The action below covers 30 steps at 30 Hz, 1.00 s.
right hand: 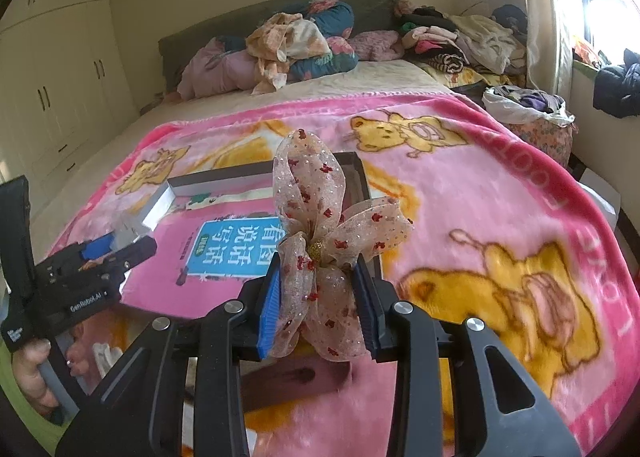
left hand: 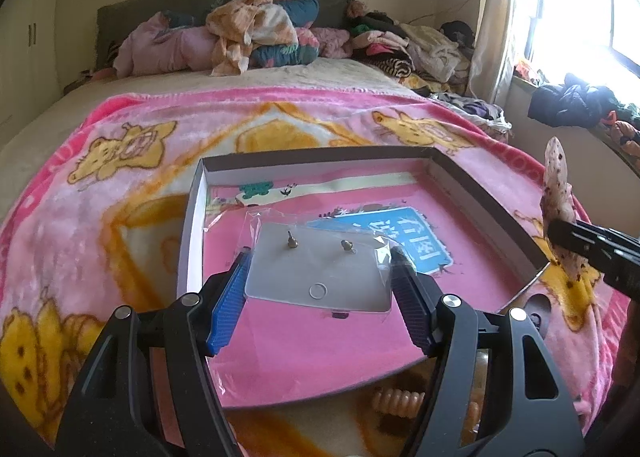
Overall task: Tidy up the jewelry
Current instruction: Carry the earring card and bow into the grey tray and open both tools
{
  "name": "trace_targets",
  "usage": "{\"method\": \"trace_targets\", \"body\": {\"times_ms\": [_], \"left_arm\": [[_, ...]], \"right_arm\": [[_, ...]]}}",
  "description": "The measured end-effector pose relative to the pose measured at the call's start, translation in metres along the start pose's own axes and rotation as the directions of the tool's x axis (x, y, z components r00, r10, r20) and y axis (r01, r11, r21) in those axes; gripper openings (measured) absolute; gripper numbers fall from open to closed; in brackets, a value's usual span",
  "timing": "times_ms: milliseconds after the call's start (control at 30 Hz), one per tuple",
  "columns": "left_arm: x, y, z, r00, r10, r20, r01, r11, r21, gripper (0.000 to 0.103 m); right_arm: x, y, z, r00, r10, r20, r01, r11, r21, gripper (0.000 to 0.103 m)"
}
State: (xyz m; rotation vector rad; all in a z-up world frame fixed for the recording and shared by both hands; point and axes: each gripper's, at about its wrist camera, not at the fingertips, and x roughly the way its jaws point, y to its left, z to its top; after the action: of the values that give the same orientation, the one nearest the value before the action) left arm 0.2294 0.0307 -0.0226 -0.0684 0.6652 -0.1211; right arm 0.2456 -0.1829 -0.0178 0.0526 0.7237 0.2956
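Observation:
A clear packet holding a grey card with two small earrings [left hand: 320,269] hangs between the blue pads of my left gripper [left hand: 320,257], which is shut on its side edges. It hovers over a shallow open box [left hand: 320,157] lined with a pink book bearing a blue label [left hand: 392,233]. My right gripper [right hand: 318,263] is shut on a sheer beige bow with red dots [right hand: 312,217], held above the box's right edge [right hand: 360,173]. In the left wrist view that bow [left hand: 556,185] and the right gripper [left hand: 592,249] appear at far right. The left gripper [right hand: 100,257] shows at the left of the right wrist view.
The box lies on a pink bear-print blanket [left hand: 120,185] on a bed. An orange spiral band [left hand: 396,401] sits by the box's near edge. Clothes are heaped at the headboard [left hand: 256,33], a bag of clothes [right hand: 528,105] sits at the right, and a hand [right hand: 32,373] holds the left gripper.

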Motion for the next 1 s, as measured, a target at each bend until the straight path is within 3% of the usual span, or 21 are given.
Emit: {"method": "trace_targets", "body": {"times_ms": [567, 800, 1000], "left_arm": [[0.015, 0.010, -0.008, 0.999, 0.002, -0.054, -0.003, 1.000, -0.027, 0.059], [0.015, 0.011, -0.011, 0.998, 0.008, -0.060, -0.010, 1.000, -0.028, 0.059], [0.013, 0.015, -0.017, 0.998, 0.015, -0.065, -0.017, 0.999, -0.039, 0.059]], "right_arm": [[0.052, 0.002, 0.010, 0.995, -0.024, -0.094, 0.022, 1.000, -0.020, 0.035], [0.062, 0.001, 0.007, 0.993, -0.049, -0.107, 0.048, 0.999, -0.012, 0.046], [0.056, -0.004, 0.004, 0.995, -0.054, -0.086, 0.055, 0.998, 0.009, 0.064]]}}
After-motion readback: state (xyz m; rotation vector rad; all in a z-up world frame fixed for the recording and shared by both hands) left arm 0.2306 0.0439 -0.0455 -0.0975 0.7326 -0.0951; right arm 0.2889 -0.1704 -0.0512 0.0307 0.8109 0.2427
